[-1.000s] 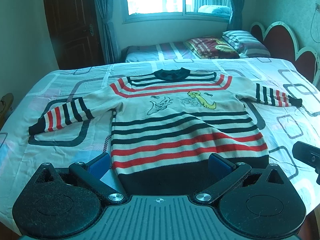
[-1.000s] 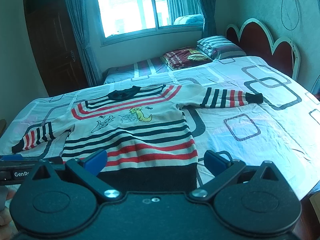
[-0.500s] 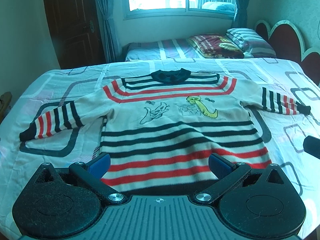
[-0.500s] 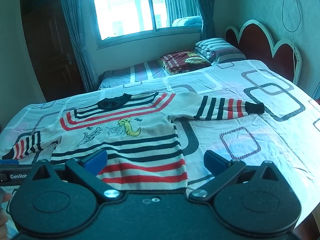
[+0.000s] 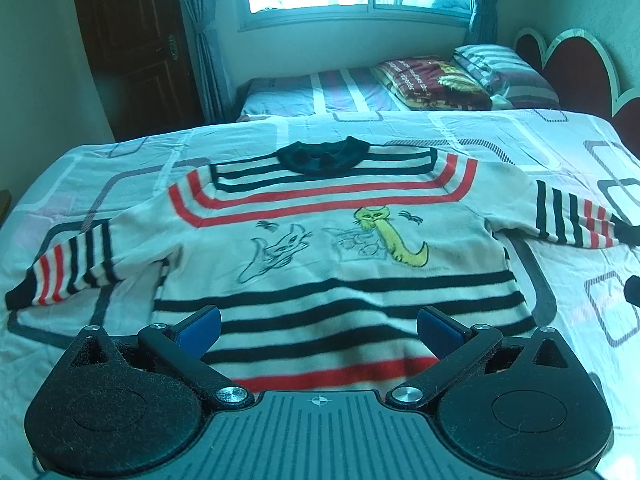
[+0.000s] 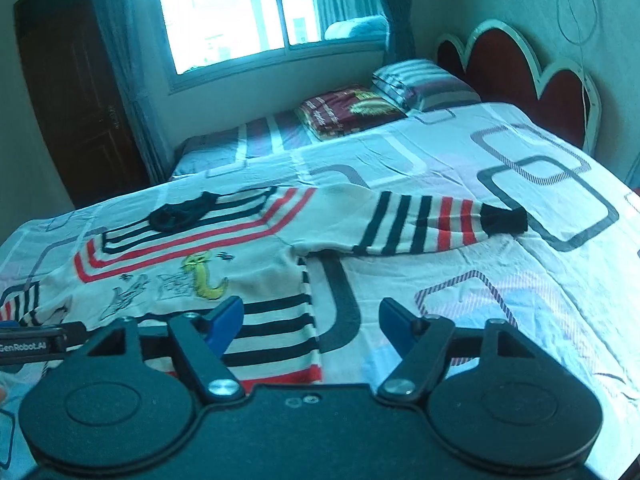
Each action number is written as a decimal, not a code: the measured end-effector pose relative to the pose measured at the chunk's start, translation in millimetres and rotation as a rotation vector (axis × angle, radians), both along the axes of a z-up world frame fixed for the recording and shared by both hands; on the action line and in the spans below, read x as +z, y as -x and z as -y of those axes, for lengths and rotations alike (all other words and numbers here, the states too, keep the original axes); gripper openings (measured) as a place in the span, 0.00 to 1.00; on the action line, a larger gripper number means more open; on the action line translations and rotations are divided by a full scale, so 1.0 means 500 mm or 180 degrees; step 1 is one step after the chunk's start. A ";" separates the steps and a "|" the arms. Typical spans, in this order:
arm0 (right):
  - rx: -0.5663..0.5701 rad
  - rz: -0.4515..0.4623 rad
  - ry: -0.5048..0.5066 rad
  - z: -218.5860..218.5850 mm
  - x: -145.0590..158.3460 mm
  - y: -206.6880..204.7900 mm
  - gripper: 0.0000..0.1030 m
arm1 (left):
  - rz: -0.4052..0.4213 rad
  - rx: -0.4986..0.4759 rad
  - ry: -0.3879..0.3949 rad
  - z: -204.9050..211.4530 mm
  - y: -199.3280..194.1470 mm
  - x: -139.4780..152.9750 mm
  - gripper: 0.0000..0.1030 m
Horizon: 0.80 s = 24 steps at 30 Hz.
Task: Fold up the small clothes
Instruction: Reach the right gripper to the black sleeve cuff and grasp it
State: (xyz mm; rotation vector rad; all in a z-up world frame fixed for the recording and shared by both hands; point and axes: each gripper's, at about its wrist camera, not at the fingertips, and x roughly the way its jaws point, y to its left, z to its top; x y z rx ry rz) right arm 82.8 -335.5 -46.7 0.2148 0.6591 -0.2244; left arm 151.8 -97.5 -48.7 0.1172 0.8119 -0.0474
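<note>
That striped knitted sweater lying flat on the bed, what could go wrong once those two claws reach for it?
1. The right gripper, its jaws just narrowed with nothing between them, straddles the striped knitted sweater's side edge and may pinch the patterned bedsheet too.
2. The left gripper hangs open over mid-body and might bunch the knit.

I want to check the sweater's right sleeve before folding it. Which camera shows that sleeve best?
The right wrist view: the whole striped sleeve lies spread on the bedsheet, black cuff included. In the left wrist view the same sleeve sits at the picture's right edge, smaller, its cuff cut off.
</note>
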 end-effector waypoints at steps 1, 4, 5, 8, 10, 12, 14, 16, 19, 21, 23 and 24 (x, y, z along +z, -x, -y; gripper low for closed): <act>-0.0052 -0.0028 -0.0006 0.018 -0.009 -0.012 0.61 | -0.0011 -0.0007 -0.0009 0.010 -0.013 -0.006 1.00; -0.0191 -0.0112 -0.0020 0.076 -0.037 -0.043 0.61 | -0.0054 -0.0032 -0.0011 0.043 -0.051 -0.026 1.00; -0.0228 -0.0143 -0.0028 0.094 -0.046 -0.054 0.60 | -0.0066 -0.0037 -0.0014 0.055 -0.064 -0.033 1.00; -0.0316 -0.0227 -0.0079 0.141 -0.075 -0.088 0.57 | -0.0100 -0.0044 -0.0020 0.086 -0.105 -0.052 1.00; -0.0367 -0.0251 -0.0146 0.176 -0.095 -0.111 0.53 | -0.0139 -0.0043 -0.0022 0.108 -0.132 -0.064 1.00; -0.0456 -0.0271 -0.0210 0.209 -0.113 -0.133 0.51 | -0.0160 -0.0038 -0.0004 0.129 -0.158 -0.076 1.00; -0.0524 -0.0299 -0.0291 0.241 -0.133 -0.155 0.47 | -0.0170 -0.0030 -0.0023 0.150 -0.181 -0.087 1.00; -0.0601 -0.0334 -0.0357 0.274 -0.153 -0.179 0.45 | -0.0178 -0.0027 -0.0037 0.167 -0.200 -0.098 1.00; -0.0690 -0.0392 -0.0406 0.313 -0.178 -0.208 0.43 | -0.0222 0.0003 -0.0057 0.190 -0.232 -0.116 1.00; -0.0734 -0.0413 -0.0459 0.338 -0.192 -0.225 0.42 | -0.0259 0.0020 -0.0068 0.202 -0.251 -0.127 1.00; -0.0788 -0.0429 -0.0493 0.358 -0.203 -0.238 0.42 | -0.0291 0.0054 -0.0075 0.208 -0.269 -0.135 1.00; -0.0806 -0.0433 -0.0522 0.370 -0.210 -0.247 0.42 | -0.0296 0.0068 -0.0079 0.212 -0.275 -0.138 1.00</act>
